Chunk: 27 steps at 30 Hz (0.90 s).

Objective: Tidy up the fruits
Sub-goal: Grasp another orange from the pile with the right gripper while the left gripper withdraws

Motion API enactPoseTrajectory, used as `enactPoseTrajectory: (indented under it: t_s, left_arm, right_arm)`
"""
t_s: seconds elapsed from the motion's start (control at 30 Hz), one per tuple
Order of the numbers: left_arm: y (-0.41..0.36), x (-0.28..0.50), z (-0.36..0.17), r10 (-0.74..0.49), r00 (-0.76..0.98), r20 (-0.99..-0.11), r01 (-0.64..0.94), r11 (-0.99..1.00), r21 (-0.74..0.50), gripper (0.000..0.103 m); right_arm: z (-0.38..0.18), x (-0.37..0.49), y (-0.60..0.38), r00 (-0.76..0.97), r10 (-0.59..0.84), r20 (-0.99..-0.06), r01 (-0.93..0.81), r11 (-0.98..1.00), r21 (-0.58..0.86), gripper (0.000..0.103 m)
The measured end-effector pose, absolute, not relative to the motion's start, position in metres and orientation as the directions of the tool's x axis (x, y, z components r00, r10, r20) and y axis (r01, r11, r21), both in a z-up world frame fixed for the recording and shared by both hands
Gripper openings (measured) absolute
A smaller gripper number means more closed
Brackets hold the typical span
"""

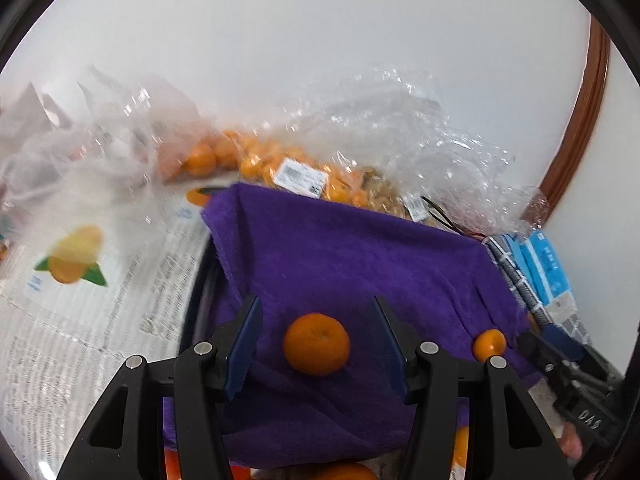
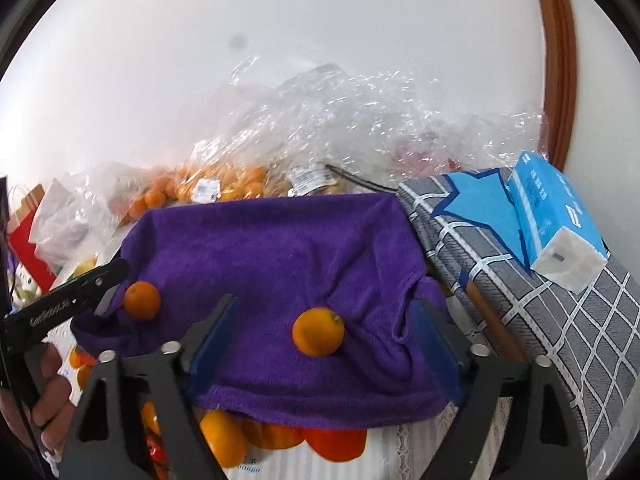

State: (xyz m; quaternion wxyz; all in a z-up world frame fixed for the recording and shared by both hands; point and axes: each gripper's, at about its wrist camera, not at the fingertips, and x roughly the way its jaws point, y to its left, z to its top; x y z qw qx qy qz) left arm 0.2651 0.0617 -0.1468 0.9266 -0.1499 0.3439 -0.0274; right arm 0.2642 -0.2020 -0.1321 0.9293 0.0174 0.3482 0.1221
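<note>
Left hand-held gripper (image 1: 316,344): open, straddling mandarin (image 1: 316,343) on purple towel (image 1: 340,248). Right hand-held gripper (image 2: 320,328): open around second mandarin (image 2: 318,331). Advice: centre, close gently; skins bruise.

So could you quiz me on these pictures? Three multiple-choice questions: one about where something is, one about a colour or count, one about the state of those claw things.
1. Where does the tissue pack lie?
A. on the purple towel
B. on the checked cloth
C. inside a plastic bag

2. How many oranges sit on top of the purple towel?
A. two
B. four
C. none

3. How is the left gripper?
A. shut on an orange
B. shut, holding nothing
C. open around an orange, not touching it

Answers: 1 B, the pack rests on the grey checked cloth right of the towel. 2 A, one orange and another show. 3 C, gaps show between both fingers and the fruit.
</note>
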Motion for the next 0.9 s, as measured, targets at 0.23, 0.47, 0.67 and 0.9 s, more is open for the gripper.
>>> enactPoseTrajectory:
  t_s: [0.23, 0.47, 0.67, 0.9]
  left_arm:
    - [0.069, 0.263, -0.147, -0.144, 0.771, -0.620, -0.077, 0.946, -0.315, 0.051]
    - [0.075, 0.251, -0.132, -0.195, 0.808, -0.557, -0.033, 0.928, -0.372, 0.056]
    - [0.085, 0.244, -0.126, -0.205, 0.820, -0.535, -0.042, 0.910, -0.413, 0.059]
    - [0.088, 0.250, -0.135, -0.203, 0.803, -0.560, -0.063, 0.906, -0.418, 0.059]
  right_arm:
    - [-0.134, 0.239, -0.202, 0.660, 0.311, -0.684, -0.255, 0.949, 0.185, 0.062]
    - [-0.147, 0.204, -0.182, 0.620, 0.352, -0.701, -0.334, 0.927, 0.170, 0.054]
    - [-0.167, 0.207, -0.176, 0.555, 0.414, -0.722, -0.324, 0.906, 0.271, 0.040]
    - [-0.177, 0.210, -0.154, 0.527, 0.359, -0.770, -0.361, 0.915, 0.179, 0.038]
